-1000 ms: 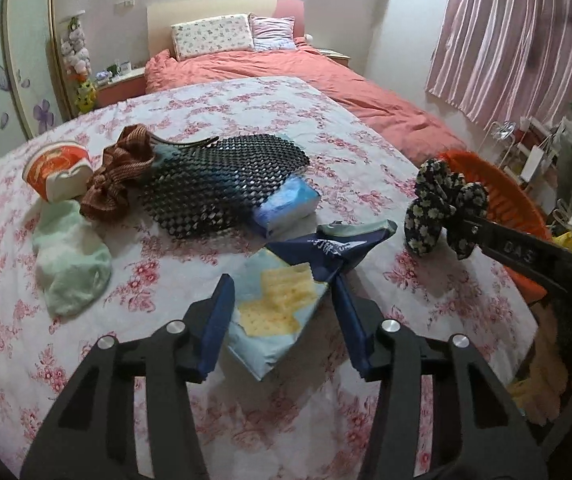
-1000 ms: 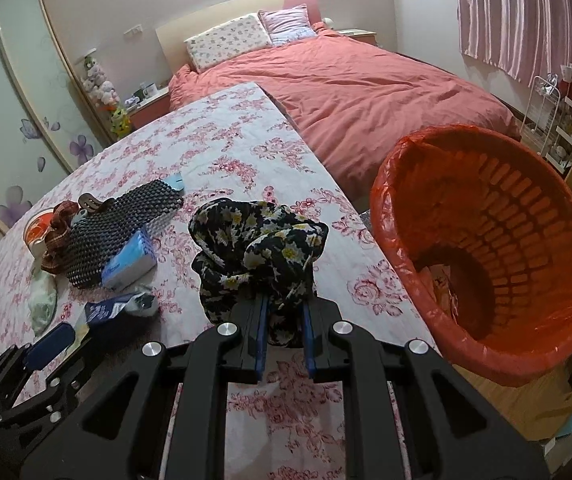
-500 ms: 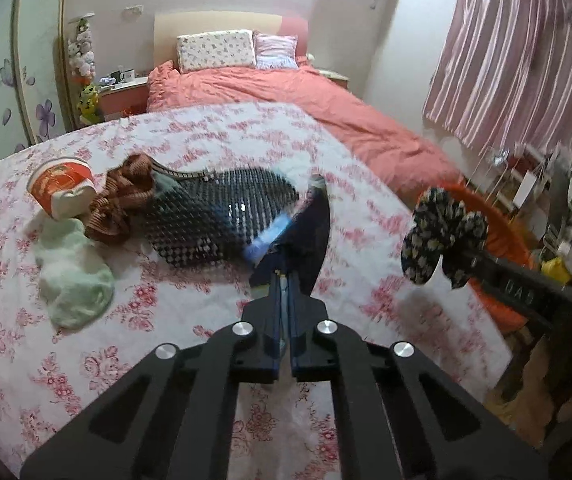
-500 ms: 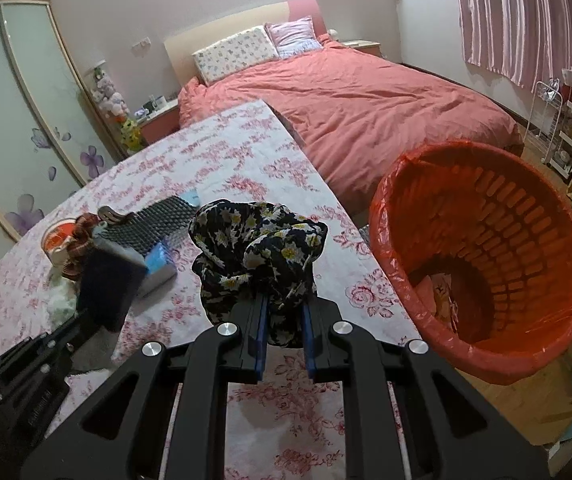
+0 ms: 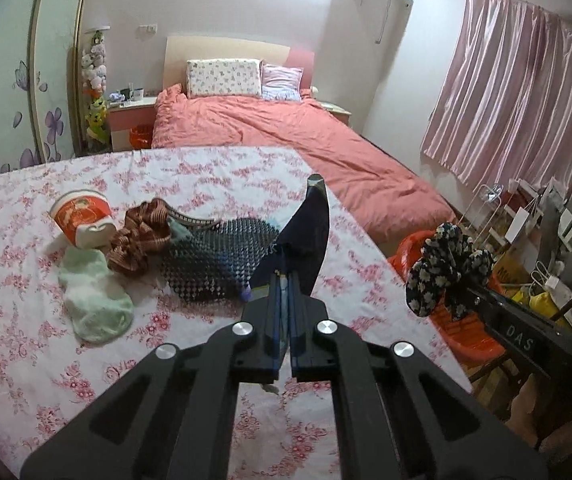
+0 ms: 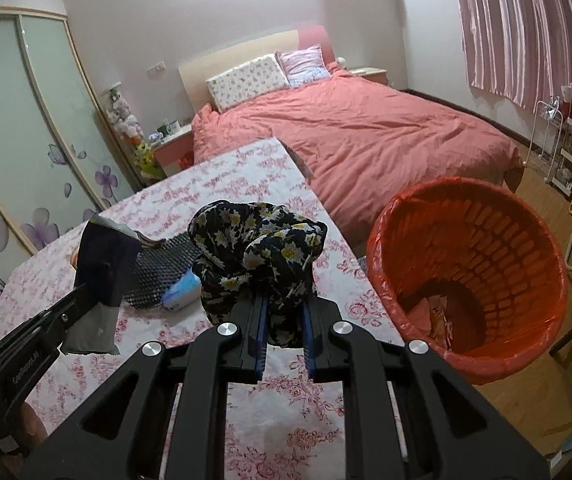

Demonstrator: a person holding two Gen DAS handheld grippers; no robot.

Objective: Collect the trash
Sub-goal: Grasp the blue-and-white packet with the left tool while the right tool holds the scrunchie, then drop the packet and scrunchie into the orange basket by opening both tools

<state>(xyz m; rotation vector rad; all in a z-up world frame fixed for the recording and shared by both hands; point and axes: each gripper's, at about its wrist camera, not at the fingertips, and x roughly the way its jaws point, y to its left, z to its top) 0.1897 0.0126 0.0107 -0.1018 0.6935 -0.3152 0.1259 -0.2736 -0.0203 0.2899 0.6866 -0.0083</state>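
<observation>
My left gripper is shut on a dark blue snack wrapper, which stands up edge-on above the flowered tablecloth. In the right wrist view the same wrapper hangs at the left. My right gripper is shut on a black cloth with yellow flowers, lifted off the table; this cloth also shows at the right of the left wrist view. An orange bin lined with an orange bag stands on the floor beside the table's right edge, with some litter at its bottom.
On the table lie a red paper cup on its side, a pale green cloth, a brown plaid cloth, a black mesh bag and a blue tissue pack. A pink bed stands behind.
My left gripper shut on the blue wrapper and lifted it off the tablecloth. Both grippers rose, the right one still holding the flowered cloth near the bin.
</observation>
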